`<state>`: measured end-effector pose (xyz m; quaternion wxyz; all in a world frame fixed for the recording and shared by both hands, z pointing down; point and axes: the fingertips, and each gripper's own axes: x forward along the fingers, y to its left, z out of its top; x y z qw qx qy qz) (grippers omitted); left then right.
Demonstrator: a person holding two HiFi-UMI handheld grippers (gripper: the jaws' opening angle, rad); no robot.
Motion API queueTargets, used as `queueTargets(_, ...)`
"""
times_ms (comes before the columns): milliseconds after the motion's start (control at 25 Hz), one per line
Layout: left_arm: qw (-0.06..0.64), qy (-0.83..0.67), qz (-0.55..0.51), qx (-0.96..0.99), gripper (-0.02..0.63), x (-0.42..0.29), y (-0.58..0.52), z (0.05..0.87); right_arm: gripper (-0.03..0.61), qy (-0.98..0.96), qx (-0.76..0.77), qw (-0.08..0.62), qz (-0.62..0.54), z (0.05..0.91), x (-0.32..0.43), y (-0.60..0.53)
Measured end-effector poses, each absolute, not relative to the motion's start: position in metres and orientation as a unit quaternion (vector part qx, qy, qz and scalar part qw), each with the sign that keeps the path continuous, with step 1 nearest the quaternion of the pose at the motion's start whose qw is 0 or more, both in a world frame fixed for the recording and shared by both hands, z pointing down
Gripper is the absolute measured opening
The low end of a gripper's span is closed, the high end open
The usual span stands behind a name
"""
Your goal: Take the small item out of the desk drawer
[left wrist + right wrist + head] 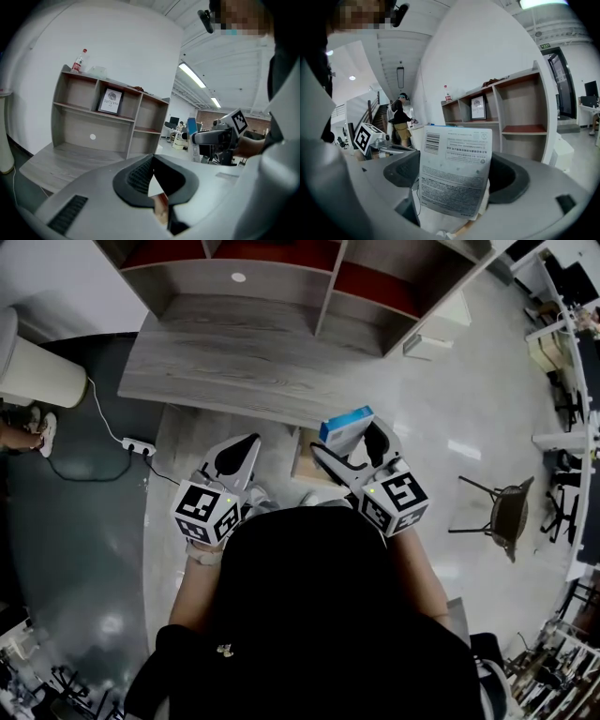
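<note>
My right gripper (pixel 352 442) is shut on a small blue and white box (pixel 345 425), held up just in front of the grey wooden desk (pixel 234 362). In the right gripper view the box (pixel 454 168) stands upright between the jaws, its printed back and barcode facing the camera. Below the desk's front edge a pale wooden drawer (pixel 302 465) juts out, partly hidden by the right gripper. My left gripper (pixel 238 456) hangs to the left of the drawer. In its own view the left gripper (pixel 152 161) has its jaws closed together with nothing between them.
A shelf unit (pixel 323 277) stands on the desk, with a framed picture (pixel 111 101) and a bottle (pixel 79 61). On the floor lie a power strip (pixel 139 446) and cable, beside a white bin (pixel 42 371). A chair (pixel 502 507) stands at right.
</note>
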<state>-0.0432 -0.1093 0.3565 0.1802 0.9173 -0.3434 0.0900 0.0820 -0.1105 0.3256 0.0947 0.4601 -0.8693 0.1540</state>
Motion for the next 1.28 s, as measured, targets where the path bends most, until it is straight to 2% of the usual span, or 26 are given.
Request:
queueTargets(440, 0.151, -0.339, 0.076, 0.925, 0.009, -0.040, -0.117, 0.323, 0.425, -0.884, 0.453, 0.054, 0.102, 0.280, 0.080, -0.111)
queueTargets(1280, 0.157, -0.333, 0.083, 0.926, 0.009, -0.046, -0.119, 0.327, 0.425, -0.875, 0.467, 0.068, 0.104, 0.285, 0.080, -0.115)
